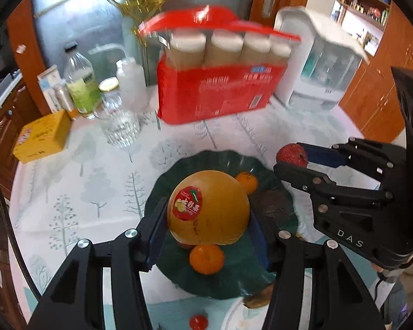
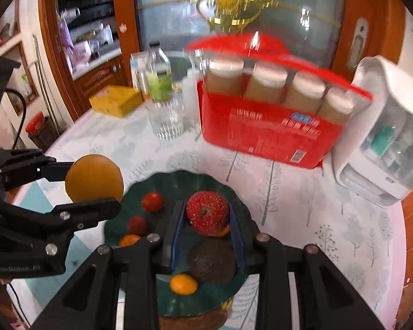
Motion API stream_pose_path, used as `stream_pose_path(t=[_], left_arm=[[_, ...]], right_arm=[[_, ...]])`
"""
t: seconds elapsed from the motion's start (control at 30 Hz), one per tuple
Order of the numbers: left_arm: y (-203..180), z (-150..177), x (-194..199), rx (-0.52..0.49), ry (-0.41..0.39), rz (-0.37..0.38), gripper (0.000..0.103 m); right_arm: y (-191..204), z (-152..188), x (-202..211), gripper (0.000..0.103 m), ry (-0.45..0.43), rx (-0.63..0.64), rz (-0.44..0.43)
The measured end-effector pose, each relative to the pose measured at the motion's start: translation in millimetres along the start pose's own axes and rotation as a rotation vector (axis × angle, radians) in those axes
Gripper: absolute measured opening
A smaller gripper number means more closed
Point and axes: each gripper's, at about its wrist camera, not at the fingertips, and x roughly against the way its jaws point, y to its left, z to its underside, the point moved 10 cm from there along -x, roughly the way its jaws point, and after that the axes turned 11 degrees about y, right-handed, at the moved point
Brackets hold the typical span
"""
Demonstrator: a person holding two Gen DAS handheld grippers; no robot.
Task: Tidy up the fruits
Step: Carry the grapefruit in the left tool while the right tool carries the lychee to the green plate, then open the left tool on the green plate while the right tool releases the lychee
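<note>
Left gripper [image 1: 206, 217] clamps a yellow melon [image 1: 208, 211] above the green plate [image 1: 206, 283]; the melon hides some of the fruit beneath. Right gripper [image 2: 208, 216] grips a red apple [image 2: 207, 212] over the plate's middle, partly hiding an orange [image 2: 224, 231].

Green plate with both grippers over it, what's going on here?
A person is sorting fruit with two handheld grippers. The left gripper is shut on a large yellow melon, held over the green plate. The right gripper is shut on a red apple, also above the plate. Already lying in the plate are small oranges, a dark avocado and small red fruits.
</note>
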Motion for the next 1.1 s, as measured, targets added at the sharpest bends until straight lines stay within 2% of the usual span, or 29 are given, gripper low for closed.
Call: stream_pose_path(t=[0.17, 0.4, 0.53, 0.6, 0.73, 1.1], left_arm=[[7, 5, -49, -0.021, 0.072, 0.018, 0.053], [17, 10, -78, -0.041, 0.110, 0.031, 0.053], [17, 7, -73, -0.040, 0.085, 0.068, 0.056], [17, 6, -70, -0.040, 0.072, 0.065, 0.064], [17, 10, -71, -0.049, 0.079, 0.051, 0.065], [14, 27, -58, -0.054, 0.076, 0.015, 0.070]], right_arm=[[8, 11, -41, 0.031, 0.064, 0.038, 0.000], [16, 18, -71, 0.031, 0.115, 0.055, -0.039], [20, 23, -79, 0.032, 0.134, 0.057, -0.072], [19, 25, -80, 0.033, 0.129, 0.055, -0.062], [20, 28, -75, 0.038, 0.118, 0.043, -0.093], [16, 33, -57, 0.039, 0.093, 0.020, -0.075]])
